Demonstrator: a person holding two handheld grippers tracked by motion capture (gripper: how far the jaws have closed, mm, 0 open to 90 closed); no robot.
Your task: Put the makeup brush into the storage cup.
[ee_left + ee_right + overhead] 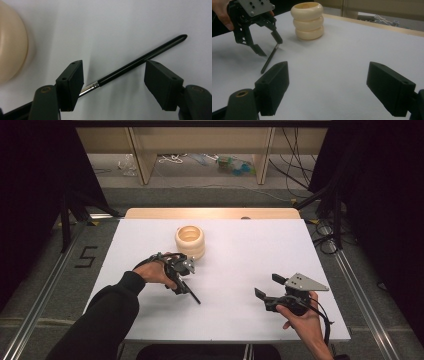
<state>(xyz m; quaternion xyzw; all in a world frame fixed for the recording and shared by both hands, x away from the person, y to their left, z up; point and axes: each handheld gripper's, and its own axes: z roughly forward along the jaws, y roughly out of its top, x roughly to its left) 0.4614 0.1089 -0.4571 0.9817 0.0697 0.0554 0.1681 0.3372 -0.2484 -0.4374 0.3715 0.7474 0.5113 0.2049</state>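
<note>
- Brush [140,59] lies between left gripper [113,75] jaws — spread wide, not clamped; off-centre closing may flick it.
- Right gripper [328,82] rests wide open, empty.
- Ribbed holder [190,241] stands near — risk of knocking.

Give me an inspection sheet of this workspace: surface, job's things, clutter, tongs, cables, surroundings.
Surface: white rectangular tabletop with a pale wooden strip along its far edge.
Job's things: thin black brush with a silver ferrule lying flat between the left tongs' jaws, one jaw at the ferrule, not gripped; cream ribbed ring-stacked holder upright just beyond.
Clutter: nothing seen on the table.
Tongs: left tongs open, pointing down over the brush; right tongs open, nothing between them.
Cables: black cable trailing from the right tongs; loose cables on the floor right of the table.
Surroundings: black curtains on both sides; wooden shelving beyond.
</note>
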